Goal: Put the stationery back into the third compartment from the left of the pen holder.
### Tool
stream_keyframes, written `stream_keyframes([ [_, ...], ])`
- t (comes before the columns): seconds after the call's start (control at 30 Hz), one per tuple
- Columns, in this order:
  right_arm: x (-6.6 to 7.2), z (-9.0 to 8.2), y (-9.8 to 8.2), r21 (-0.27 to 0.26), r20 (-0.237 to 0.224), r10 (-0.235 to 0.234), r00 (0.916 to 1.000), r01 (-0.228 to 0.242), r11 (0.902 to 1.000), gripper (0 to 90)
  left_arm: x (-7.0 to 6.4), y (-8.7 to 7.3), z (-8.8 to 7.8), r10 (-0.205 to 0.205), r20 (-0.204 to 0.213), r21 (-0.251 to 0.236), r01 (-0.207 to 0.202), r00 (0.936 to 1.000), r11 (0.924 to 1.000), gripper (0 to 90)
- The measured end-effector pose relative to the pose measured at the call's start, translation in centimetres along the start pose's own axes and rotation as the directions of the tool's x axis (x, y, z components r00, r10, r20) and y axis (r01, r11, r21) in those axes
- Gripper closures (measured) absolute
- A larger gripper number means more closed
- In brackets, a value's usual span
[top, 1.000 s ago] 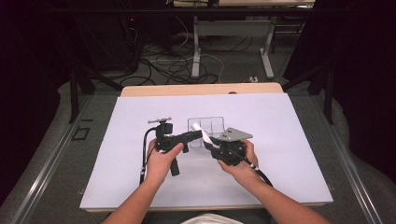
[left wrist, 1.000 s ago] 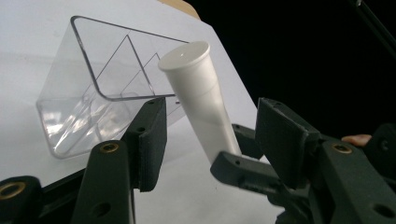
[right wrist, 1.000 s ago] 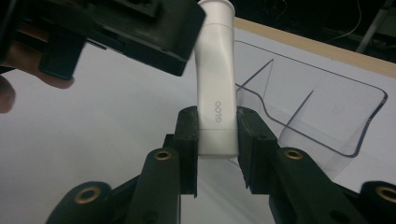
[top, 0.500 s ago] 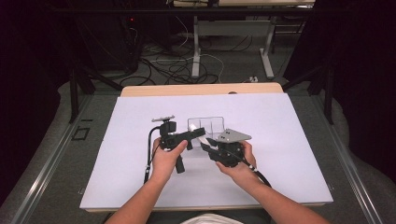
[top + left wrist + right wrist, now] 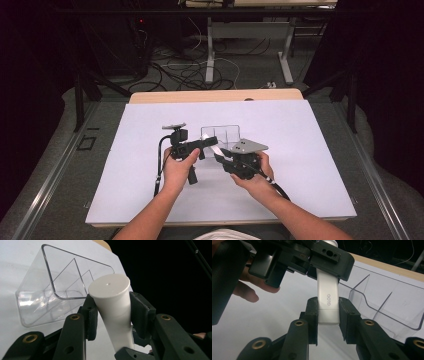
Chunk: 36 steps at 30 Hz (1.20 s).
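A white tube (image 5: pixel 327 302) marked GLOO is held between both grippers, just above the white mat. My left gripper (image 5: pixel 115 311) is shut on the tube (image 5: pixel 112 297) just below its round cap end. My right gripper (image 5: pixel 327 315) is shut on the flat crimped end. In the high view the left gripper (image 5: pixel 210 143) and the right gripper (image 5: pixel 223 158) meet at the tube (image 5: pixel 214 149), near the middle of the mat. A clear plastic organizer (image 5: pixel 223 134) with dividers stands right behind them; its compartments look empty.
A white mat (image 5: pixel 300 150) covers most of the wooden table (image 5: pixel 210 96). The clear organizer (image 5: pixel 50 292) lies close beyond the tube's cap. The left gripper's body (image 5: pixel 312 255) and a hand fill the top of the right gripper view. Cables and table legs lie on the floor behind.
Both hands have shifted only slightly; the tube stays gripped at both ends in front of the organizer.
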State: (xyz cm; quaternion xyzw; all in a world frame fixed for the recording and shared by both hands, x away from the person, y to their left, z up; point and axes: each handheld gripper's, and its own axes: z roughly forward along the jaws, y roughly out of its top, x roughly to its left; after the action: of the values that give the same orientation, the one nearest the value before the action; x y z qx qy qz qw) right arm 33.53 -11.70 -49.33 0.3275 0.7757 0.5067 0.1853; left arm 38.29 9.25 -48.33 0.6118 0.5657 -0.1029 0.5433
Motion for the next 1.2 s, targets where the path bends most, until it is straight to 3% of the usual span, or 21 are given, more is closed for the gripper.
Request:
stream_keyframes([
  [0.57,-0.4,-0.2,0.0,-0.016,0.003,0.008,1.0,-0.008,0.9998,70.8,-0.8,0.4,0.3,0.005,0.0,0.002,-0.005,1.0,1.0,63.1],
  [0.7,-0.8,-0.4,-0.1,-0.027,-0.001,0.008,1.0,-0.008,0.9996,70.4,-1.3,0.8,0.7,0.025,0.001,0.01,-0.025,0.9997,0.9996,64.4],
  [0.8,-1.0,-0.6,-0.2,-0.037,-0.007,0.017,0.9998,-0.017,0.9992,66.0,-1.8,1.0,1.0,0.066,-0.016,-0.001,-0.066,0.9977,0.9978,65.8],
  [0.97,-1.6,-0.8,-0.2,-0.065,-0.002,0.023,0.9997,-0.023,0.9977,60.3,-2.2,1.5,1.5,0.076,-0.025,-0.009,-0.076,0.9968,0.9971,66.0],
  [1.2,-3.0,-0.9,-0.4,-0.083,0.015,0.02,0.9997,-0.019,0.9964,50.0,-2.6,2.4,2.0,0.151,-0.056,-0.046,-0.154,0.9869,0.987,66.0],
])
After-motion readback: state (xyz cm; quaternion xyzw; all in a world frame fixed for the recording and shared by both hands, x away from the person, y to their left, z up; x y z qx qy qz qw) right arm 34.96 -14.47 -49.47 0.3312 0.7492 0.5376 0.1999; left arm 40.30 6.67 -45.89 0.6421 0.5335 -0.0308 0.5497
